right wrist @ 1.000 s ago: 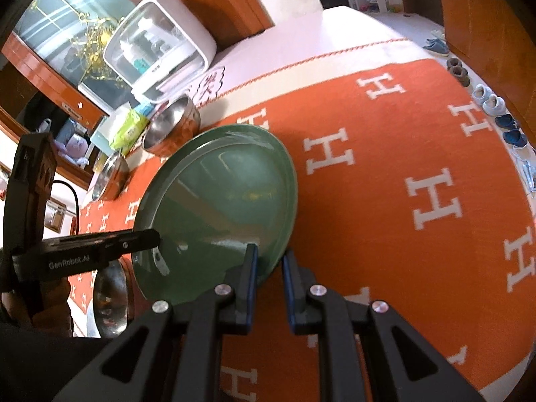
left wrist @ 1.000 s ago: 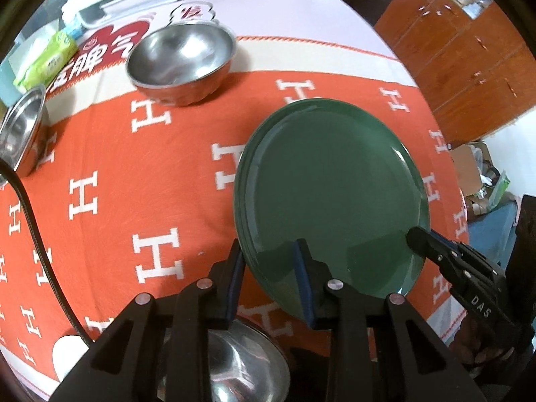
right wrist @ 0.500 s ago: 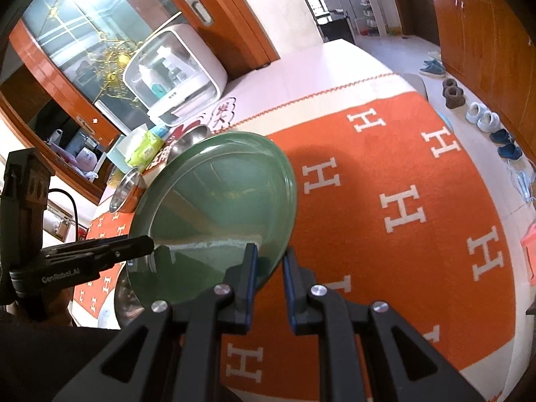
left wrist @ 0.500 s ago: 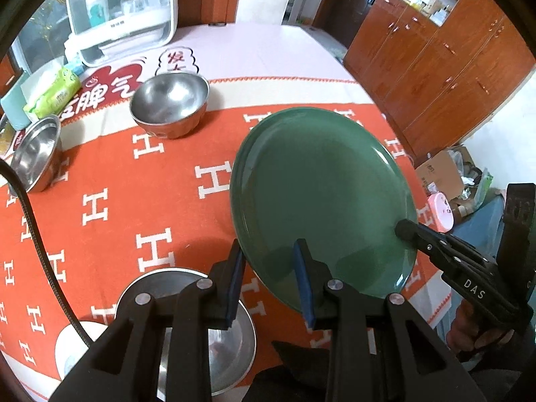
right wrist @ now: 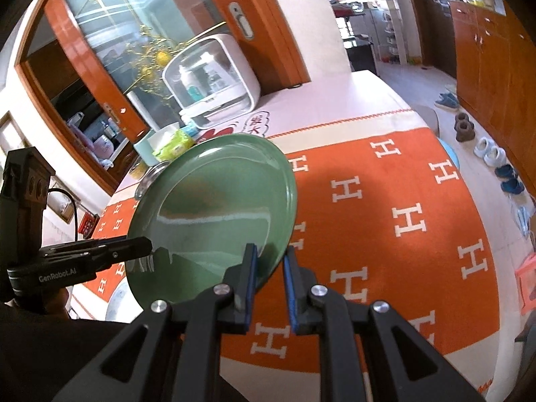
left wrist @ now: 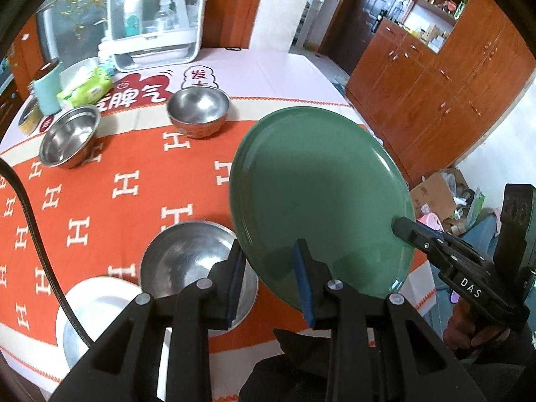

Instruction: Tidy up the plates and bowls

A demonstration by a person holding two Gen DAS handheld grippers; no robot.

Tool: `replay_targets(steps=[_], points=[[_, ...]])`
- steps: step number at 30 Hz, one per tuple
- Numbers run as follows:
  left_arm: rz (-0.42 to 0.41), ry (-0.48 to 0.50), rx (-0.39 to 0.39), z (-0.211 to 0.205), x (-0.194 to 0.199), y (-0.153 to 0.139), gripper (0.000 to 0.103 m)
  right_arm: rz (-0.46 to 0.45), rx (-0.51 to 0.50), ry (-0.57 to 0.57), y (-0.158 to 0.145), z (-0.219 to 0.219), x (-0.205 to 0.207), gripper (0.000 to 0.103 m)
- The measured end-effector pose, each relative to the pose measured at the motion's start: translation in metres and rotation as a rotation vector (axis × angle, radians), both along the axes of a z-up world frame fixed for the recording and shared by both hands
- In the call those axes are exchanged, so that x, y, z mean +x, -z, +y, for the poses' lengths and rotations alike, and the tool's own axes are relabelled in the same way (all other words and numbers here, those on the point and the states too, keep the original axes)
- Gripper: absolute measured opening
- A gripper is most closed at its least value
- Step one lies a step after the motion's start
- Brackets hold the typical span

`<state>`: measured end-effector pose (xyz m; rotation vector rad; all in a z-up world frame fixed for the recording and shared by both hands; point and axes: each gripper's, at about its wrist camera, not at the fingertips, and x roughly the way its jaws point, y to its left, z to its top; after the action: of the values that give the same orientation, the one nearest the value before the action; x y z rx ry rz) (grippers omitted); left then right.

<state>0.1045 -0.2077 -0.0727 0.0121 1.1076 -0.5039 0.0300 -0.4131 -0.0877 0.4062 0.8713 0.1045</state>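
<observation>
Left wrist view: green plate (left wrist: 318, 201) lifted clear of the orange H-patterned tablecloth (left wrist: 127, 184), filling the centre and right of the frame, pinched at two places on its rim. Near rim caught between the blue pads of the left gripper (left wrist: 268, 251), jaws clenched on the edge; lower-right rim nipped by the right gripper (left wrist: 402, 227), coming in from the right edge of the frame. Probably held two-handed because a wide, glazed plate gripped only at the rim would swing or slip from a single pinch. Right wrist view: same plate (right wrist: 214, 214) at centre left, rim clamped in the right gripper (right wrist: 269, 249), with the tip of the left gripper (right wrist: 147, 244) gripping the opposite edge at lower left. Round, so no true long axis; tilted, eating face turned up and toward both cameras, far rim raised, seen as an oval running from upper left to lower right in the left view. Below it at lower centre, a steel bowl (left wrist: 187, 261) beside a white plate (left wrist: 100, 298) that carries another bowl, likely the growing stack. Two more steel bowls, (left wrist: 197, 110) and (left wrist: 68, 134), well apart at upper left, not yet gathered.
</observation>
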Motion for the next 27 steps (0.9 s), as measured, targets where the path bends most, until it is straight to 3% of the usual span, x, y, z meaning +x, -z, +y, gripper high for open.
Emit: replay_targets(steps=[9, 27], points=[[-0.02, -0.078, 0.003, 0.047, -0.043, -0.01, 0.028, -0.032, -0.018, -0.084, -0.012, 0.041, -0.018, 0.015], [0.062, -0.176, 0.018, 0.144, -0.096, 0.011, 0.028, 0.035, -0.049, -0.219, -0.006, 0.136, -0.047, 0.016]])
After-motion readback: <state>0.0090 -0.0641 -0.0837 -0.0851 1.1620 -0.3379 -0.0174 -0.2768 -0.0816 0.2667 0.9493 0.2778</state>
